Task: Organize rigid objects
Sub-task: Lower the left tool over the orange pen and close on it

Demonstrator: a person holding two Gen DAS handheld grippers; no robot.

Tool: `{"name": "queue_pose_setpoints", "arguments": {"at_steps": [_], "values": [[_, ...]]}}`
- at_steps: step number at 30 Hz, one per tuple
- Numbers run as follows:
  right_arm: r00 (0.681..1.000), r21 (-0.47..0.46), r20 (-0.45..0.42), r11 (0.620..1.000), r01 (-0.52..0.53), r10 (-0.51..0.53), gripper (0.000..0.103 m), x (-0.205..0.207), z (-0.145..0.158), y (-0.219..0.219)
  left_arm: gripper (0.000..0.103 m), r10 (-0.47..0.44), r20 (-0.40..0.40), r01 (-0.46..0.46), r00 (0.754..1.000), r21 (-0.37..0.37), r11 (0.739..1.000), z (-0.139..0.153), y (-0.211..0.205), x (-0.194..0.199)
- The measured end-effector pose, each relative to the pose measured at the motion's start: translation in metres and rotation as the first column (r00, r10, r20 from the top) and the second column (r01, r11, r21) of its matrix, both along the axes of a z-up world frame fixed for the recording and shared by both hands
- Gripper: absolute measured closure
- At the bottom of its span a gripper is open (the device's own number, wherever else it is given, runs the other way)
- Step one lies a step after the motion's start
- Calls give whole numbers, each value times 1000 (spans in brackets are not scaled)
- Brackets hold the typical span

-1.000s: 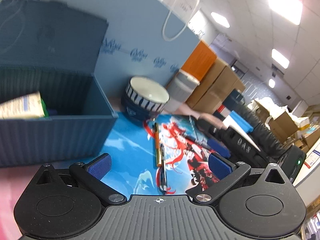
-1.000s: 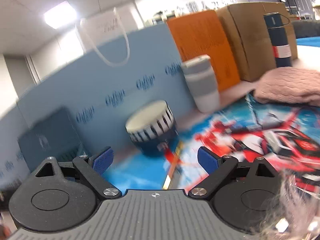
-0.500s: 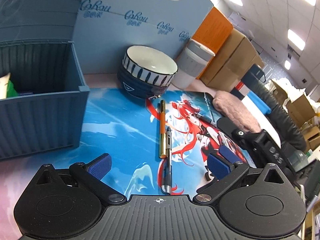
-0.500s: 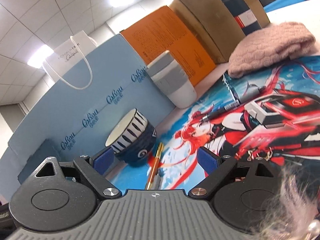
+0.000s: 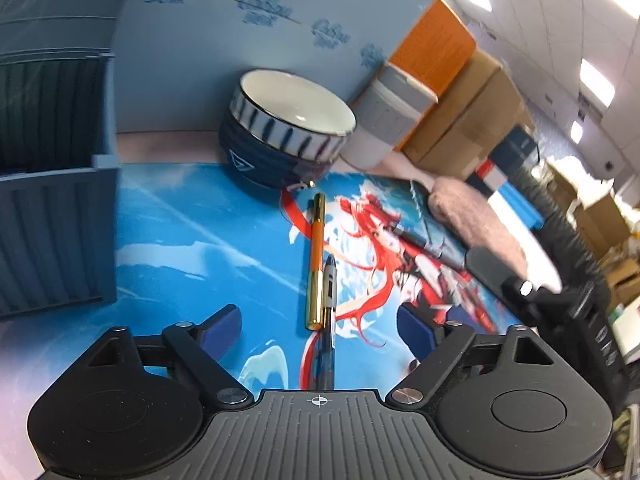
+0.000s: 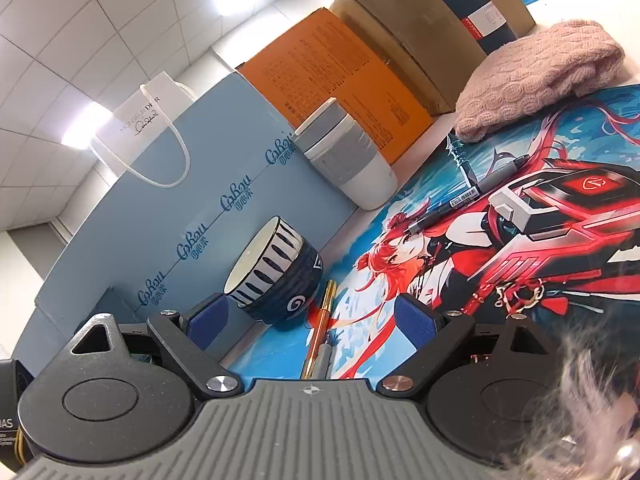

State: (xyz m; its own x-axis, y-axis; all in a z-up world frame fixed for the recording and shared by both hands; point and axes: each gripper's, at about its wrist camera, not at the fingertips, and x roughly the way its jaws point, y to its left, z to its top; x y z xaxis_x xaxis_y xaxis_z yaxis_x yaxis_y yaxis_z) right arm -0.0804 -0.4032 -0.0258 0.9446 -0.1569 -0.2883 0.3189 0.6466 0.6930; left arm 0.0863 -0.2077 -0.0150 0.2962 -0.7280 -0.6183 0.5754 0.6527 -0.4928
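An orange and gold pen point(image 5: 315, 262) and a blue clear pen point(image 5: 327, 320) lie side by side on the printed desk mat point(image 5: 200, 248). My left gripper point(image 5: 320, 326) is open, low over them, the blue pen running between its pads. A third, black pen point(image 5: 424, 245) lies to the right. My right gripper point(image 6: 310, 322) is open and empty, above the same two pens point(image 6: 320, 336); the black pen point(image 6: 460, 204) lies farther off. A blue striped bowl point(image 5: 286, 138) stands behind the pens, also in the right wrist view point(image 6: 274, 276).
A blue ribbed storage bin point(image 5: 52, 184) stands at the left. A grey and white cup point(image 5: 386, 116), orange box point(image 6: 344, 76) and cardboard boxes point(image 5: 468, 116) line the back with a blue paper bag point(image 6: 200, 200). A pink knit hat point(image 6: 536, 76) lies at the right.
Both grippers tilted down toward the mat. My left gripper moved forward and lower over the two pens. The bin slid to the left edge of its view.
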Motion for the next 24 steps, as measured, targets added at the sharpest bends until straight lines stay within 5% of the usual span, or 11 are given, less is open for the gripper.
{"name": "queue_pose_setpoints", "arguments": {"at_steps": [6, 10, 17, 20, 24], "values": [[1000, 1, 5, 1000, 8, -8, 13, -1, 0, 1, 31, -2, 69, 0, 998, 29, 1000, 2, -26, 5], [1000, 14, 16, 1000, 19, -19, 13, -3, -1, -1, 61, 10, 113, -21, 994, 101, 995, 2, -56, 18], [1000, 26, 11, 999, 28, -29, 13, -4, -2, -3, 67, 27, 165, -58, 986, 185, 981, -2, -91, 33], [1000, 31, 15, 999, 23, -24, 13, -5, -2, -4, 82, 34, 223, -90, 974, 247, 965, -7, -97, 35], [1000, 33, 19, 999, 17, -18, 13, -5, -2, -3, 93, 52, 200, -97, 978, 222, 970, -8, -88, 44]]}}
